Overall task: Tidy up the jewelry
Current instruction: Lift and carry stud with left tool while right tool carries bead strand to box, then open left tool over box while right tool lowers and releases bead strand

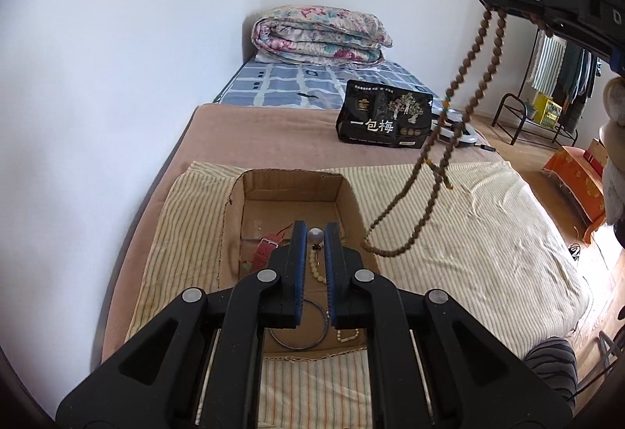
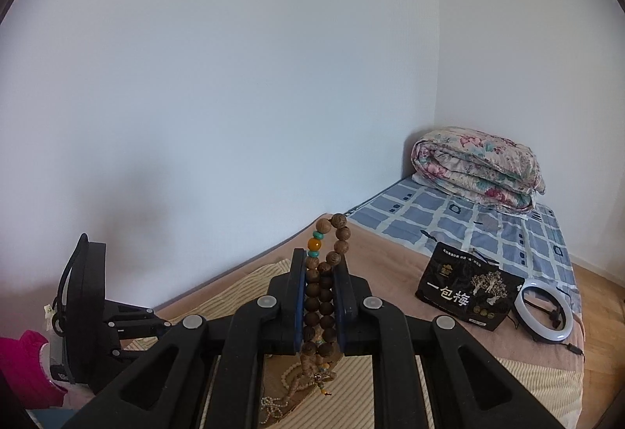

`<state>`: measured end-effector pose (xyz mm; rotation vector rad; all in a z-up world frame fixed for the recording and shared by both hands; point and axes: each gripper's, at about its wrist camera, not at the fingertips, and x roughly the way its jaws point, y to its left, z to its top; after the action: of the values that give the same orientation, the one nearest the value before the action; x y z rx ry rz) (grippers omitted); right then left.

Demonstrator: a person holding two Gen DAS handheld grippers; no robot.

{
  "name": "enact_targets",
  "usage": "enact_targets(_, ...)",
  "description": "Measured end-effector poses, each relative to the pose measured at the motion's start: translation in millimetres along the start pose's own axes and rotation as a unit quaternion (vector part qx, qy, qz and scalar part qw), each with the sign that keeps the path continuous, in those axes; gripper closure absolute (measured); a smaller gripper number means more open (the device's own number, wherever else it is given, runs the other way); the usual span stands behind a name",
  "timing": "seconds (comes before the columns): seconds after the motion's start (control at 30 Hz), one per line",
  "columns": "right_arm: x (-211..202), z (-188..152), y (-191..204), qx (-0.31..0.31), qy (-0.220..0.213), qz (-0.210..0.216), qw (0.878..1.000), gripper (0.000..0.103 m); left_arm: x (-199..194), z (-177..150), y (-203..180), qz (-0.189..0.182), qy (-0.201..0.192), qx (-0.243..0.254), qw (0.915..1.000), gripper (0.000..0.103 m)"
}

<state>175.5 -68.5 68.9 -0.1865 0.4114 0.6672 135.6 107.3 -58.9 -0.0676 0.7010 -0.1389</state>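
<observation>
A shallow cardboard box lies on a striped cloth on the bed. In it are a red strap, a pearl-like ball, cream beads, a thin metal bangle and a small cream bead string. My left gripper hangs over the box with its jaws a little apart and nothing between them. My right gripper is shut on a long brown wooden bead necklace. In the left wrist view that necklace hangs from high at the right down to the box's right edge.
A black snack bag and a white ring light lie further back on the bed. A folded floral quilt is at the head. A white wall runs along the left. A clothes rack stands on the floor at the right.
</observation>
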Motion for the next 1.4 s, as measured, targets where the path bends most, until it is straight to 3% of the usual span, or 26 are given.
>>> enact_targets(0.57,86,5,-8,0.002,0.027,0.008,1.0,0.093,39,-5,26,-0.001,0.03,-0.01,0.9995,0.096)
enact_targets(1.03,149,-43,-35,0.045,0.1,0.003,0.994,0.093,69,-21,31,0.001,0.056,-0.025,0.9981,0.096)
enact_targets(1.4,169,-71,-39,0.08,0.133,0.019,0.988,0.092,74,-25,28,0.007,0.063,-0.027,0.9976,0.096)
